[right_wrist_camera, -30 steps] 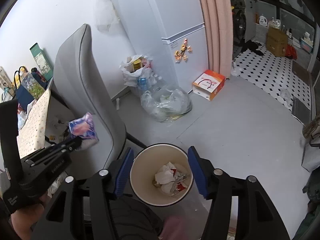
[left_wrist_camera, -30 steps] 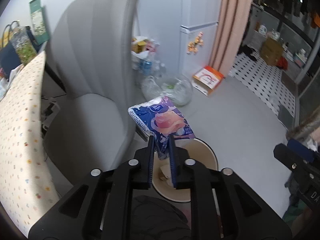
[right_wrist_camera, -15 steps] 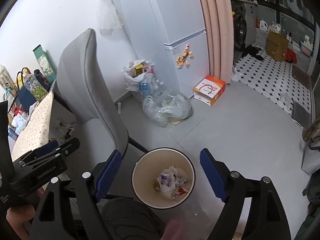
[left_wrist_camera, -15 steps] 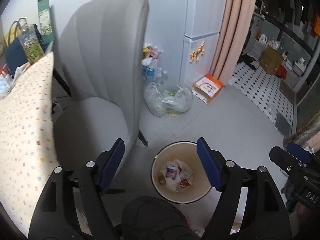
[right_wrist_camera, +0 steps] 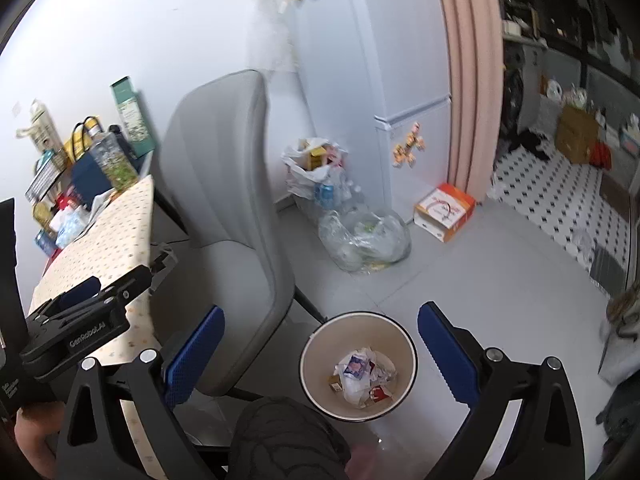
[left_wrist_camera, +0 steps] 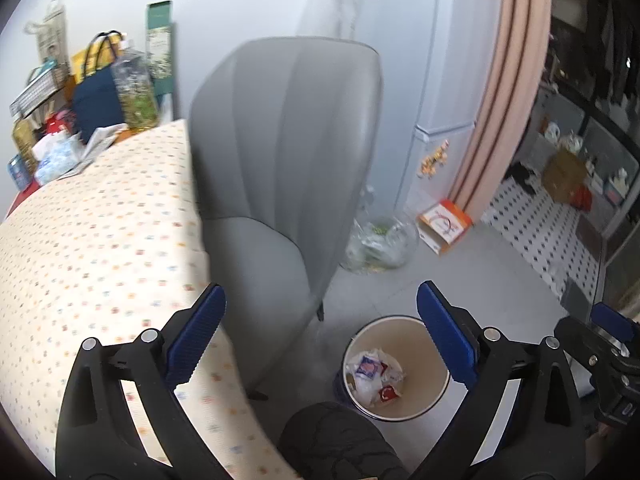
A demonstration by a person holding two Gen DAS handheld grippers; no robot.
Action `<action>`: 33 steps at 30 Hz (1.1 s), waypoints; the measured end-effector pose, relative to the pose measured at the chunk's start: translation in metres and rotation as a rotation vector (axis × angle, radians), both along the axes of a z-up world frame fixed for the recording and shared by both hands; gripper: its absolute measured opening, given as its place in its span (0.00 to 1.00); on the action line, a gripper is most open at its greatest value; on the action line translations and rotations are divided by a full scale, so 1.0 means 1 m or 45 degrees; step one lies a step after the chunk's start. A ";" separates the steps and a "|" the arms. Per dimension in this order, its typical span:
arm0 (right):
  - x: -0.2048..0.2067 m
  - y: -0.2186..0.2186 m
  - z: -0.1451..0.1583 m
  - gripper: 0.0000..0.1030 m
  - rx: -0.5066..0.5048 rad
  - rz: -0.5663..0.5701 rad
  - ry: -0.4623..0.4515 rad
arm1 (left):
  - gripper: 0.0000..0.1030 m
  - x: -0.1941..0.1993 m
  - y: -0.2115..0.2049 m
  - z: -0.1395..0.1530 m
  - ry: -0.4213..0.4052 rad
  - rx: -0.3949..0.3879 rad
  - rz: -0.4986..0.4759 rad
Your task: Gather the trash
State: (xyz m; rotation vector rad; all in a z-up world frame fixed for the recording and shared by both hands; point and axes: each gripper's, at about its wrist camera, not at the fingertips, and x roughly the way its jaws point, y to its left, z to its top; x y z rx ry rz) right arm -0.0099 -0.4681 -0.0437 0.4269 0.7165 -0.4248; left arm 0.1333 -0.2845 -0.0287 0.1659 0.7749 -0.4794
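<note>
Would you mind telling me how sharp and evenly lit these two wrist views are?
Left wrist view: the grey chair and dotted tablecloth are smeared by motion blur, the fisheye bends the pink curtain, corners go dark. Right wrist view: crisper, the waste bin reads clearly, wall evenly bright, no strong glare.

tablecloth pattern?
Cream tablecloth with small multicoloured dots. Clearest in the left wrist view.

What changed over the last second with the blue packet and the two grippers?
The left gripper let go of the blue packet, which now lies in the bin on the other trash. Both grippers' jaws are opening with nothing between them; the right gripper held nothing earlier either. Both views have pulled up and back. Bin and chair stayed put.
</note>
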 end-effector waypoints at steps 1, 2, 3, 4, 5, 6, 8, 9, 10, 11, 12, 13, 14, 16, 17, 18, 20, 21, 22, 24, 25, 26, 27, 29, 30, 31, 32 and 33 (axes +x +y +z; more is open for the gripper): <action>0.001 0.006 0.006 0.92 -0.013 0.013 -0.007 | 0.93 0.000 0.006 0.003 -0.005 -0.010 0.010; 0.002 0.014 0.011 0.92 -0.027 0.028 -0.015 | 0.94 -0.002 0.015 0.007 -0.013 -0.025 0.025; 0.002 0.021 0.016 0.92 -0.041 0.038 -0.021 | 0.94 -0.003 0.021 0.009 -0.019 -0.035 0.037; 0.003 0.027 0.021 0.92 -0.054 0.045 -0.026 | 0.94 -0.003 0.030 0.013 -0.027 -0.045 0.051; 0.005 0.034 0.026 0.92 -0.068 0.053 -0.031 | 0.94 -0.004 0.037 0.016 -0.033 -0.052 0.061; 0.006 0.040 0.031 0.92 -0.075 0.061 -0.034 | 0.94 -0.005 0.042 0.019 -0.038 -0.058 0.071; 0.008 0.051 0.038 0.92 -0.093 0.069 -0.031 | 0.94 -0.006 0.057 0.025 -0.047 -0.075 0.100; 0.008 0.057 0.042 0.92 -0.104 0.074 -0.031 | 0.94 -0.007 0.063 0.028 -0.050 -0.084 0.112; 0.008 0.064 0.046 0.92 -0.117 0.079 -0.031 | 0.94 -0.007 0.070 0.030 -0.053 -0.093 0.123; 0.008 0.068 0.049 0.92 -0.125 0.083 -0.032 | 0.94 -0.009 0.077 0.033 -0.059 -0.101 0.135; 0.008 0.073 0.053 0.92 -0.132 0.087 -0.036 | 0.94 -0.010 0.084 0.036 -0.066 -0.107 0.147; 0.007 0.079 0.057 0.92 -0.140 0.094 -0.041 | 0.94 -0.011 0.089 0.038 -0.072 -0.109 0.154; 0.007 0.084 0.060 0.92 -0.146 0.100 -0.044 | 0.94 -0.013 0.096 0.042 -0.082 -0.112 0.164; 0.005 0.093 0.067 0.92 -0.164 0.112 -0.053 | 0.94 -0.017 0.108 0.046 -0.098 -0.117 0.182; 0.005 0.101 0.071 0.92 -0.175 0.121 -0.058 | 0.94 -0.019 0.115 0.049 -0.107 -0.120 0.196; 0.005 0.107 0.074 0.92 -0.182 0.133 -0.060 | 0.94 -0.021 0.123 0.052 -0.115 -0.125 0.211; 0.005 0.120 0.081 0.92 -0.196 0.147 -0.066 | 0.94 -0.025 0.135 0.057 -0.128 -0.133 0.231; 0.005 0.124 0.083 0.92 -0.204 0.154 -0.069 | 0.94 -0.026 0.140 0.058 -0.134 -0.136 0.242; 0.004 0.130 0.086 0.92 -0.212 0.162 -0.072 | 0.94 -0.028 0.146 0.061 -0.141 -0.140 0.254; 0.004 0.142 0.091 0.92 -0.224 0.181 -0.079 | 0.94 -0.032 0.159 0.065 -0.155 -0.150 0.275; 0.004 0.147 0.094 0.92 -0.229 0.189 -0.082 | 0.94 -0.033 0.165 0.067 -0.162 -0.153 0.284; 0.004 0.153 0.097 0.92 -0.235 0.198 -0.085 | 0.94 -0.036 0.173 0.069 -0.170 -0.157 0.297; 0.005 0.157 0.098 0.92 -0.238 0.205 -0.088 | 0.94 -0.038 0.177 0.070 -0.175 -0.158 0.304; 0.004 0.169 0.102 0.92 -0.245 0.224 -0.094 | 0.94 -0.042 0.189 0.073 -0.188 -0.163 0.324; 0.004 0.174 0.104 0.92 -0.245 0.235 -0.095 | 0.94 -0.045 0.194 0.073 -0.192 -0.166 0.332; 0.003 0.176 0.104 0.92 -0.243 0.243 -0.094 | 0.94 -0.047 0.200 0.075 -0.196 -0.169 0.341; 0.003 0.179 0.105 0.92 -0.244 0.251 -0.093 | 0.94 -0.049 0.206 0.076 -0.199 -0.170 0.349; 0.002 0.183 0.106 0.92 -0.249 0.256 -0.092 | 0.94 -0.051 0.211 0.077 -0.200 -0.170 0.356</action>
